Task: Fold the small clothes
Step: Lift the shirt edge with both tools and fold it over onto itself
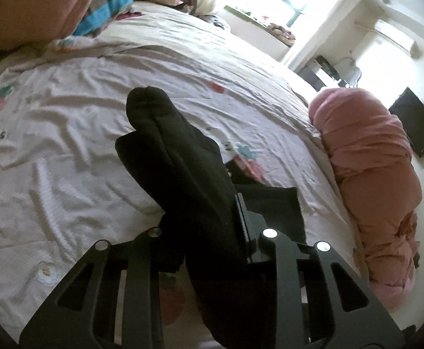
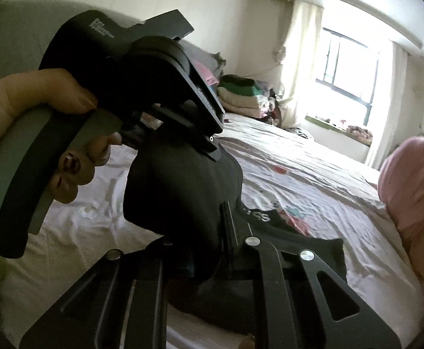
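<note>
- Covering the whole scene, the bed (image 1: 81, 110) is carrying a wrinkled pale sheet (image 2: 299, 180) printed with strawberries; no finished fold is showing on it, so the job is looking like it is in its early or middle part.
- Lying along the bed's right edge, a rolled pink quilt (image 1: 366, 157) is taking no part in the work.
- Sitting at the bed's far edge under the window, a stack of clothes (image 2: 241, 93) is waiting; whether it is done work or work to come, I cannot tell.
- Hanging above the middle of the sheet, the black garment (image 1: 177, 151) is being held off the bed between the two claws, dark, soft and bunched into thick folds, with one rounded end sticking up.
- Trailing down toward the bed's near edge, a flatter part of the garment is showing white letters, only partly readable.
- Pinching that cloth, the left gripper (image 1: 209, 226) is closed on it, its jaws narrow with fabric filling the gap between them.
- Clamping another part of the same cloth, the right gripper (image 2: 212, 241) is nearly fully closed on the garment.
- Wrapping the left gripper's handle, a hand (image 2: 66, 163) is squeezing the trigger.
- Remaining, by my judgement: laying the garment flat, folding it and setting it down.
</note>
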{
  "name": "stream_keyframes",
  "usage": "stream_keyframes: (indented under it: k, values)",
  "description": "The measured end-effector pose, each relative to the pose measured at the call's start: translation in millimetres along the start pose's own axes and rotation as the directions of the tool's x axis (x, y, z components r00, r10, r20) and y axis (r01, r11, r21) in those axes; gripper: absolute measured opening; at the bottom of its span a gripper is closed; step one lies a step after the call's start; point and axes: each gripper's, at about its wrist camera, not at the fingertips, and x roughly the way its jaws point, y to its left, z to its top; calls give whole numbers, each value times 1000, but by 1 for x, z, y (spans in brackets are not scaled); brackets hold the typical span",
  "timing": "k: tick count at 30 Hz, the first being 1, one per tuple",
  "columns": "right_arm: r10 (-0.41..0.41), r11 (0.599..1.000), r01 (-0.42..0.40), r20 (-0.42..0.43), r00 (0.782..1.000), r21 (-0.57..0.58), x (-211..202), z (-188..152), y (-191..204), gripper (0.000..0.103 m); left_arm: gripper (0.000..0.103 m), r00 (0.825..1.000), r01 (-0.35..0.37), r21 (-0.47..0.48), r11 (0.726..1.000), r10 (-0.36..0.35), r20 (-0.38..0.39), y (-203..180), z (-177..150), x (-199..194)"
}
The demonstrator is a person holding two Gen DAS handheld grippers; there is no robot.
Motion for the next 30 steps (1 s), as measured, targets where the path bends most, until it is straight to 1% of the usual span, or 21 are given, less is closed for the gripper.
stream_keyframes:
  k: [6,11,17,21,27,29,30]
  values:
    - [-19,998,19,13,1000,55,-15,-7,-22,13,21,1000,-13,55,998,13,-6,-33,0,4]
    - [-19,993,19,4,1000,121,-24,-17,-44,12,21,1000,-13,85,996,15,-21,-54,-3,13]
    - [-18,980,22,-24,1000,197,-31,-33,-65,12,21,999,-9,119,993,15,-50,-78,-11,30]
    - [-8,970,21,-55,998,244,-31,-44,-76,12,21,997,-16,142,990,28,-79,-90,-17,45]
    - [36,943,2,-110,993,333,-25,-61,-93,12,21,990,-26,157,987,47,-130,-99,-26,68]
    - [84,918,-28,-125,989,396,-22,-69,-102,12,21,988,-28,159,987,52,-149,-100,-28,75]
    - [108,899,-40,-133,985,437,-20,-74,-107,12,22,985,-29,158,987,55,-163,-101,-30,81]
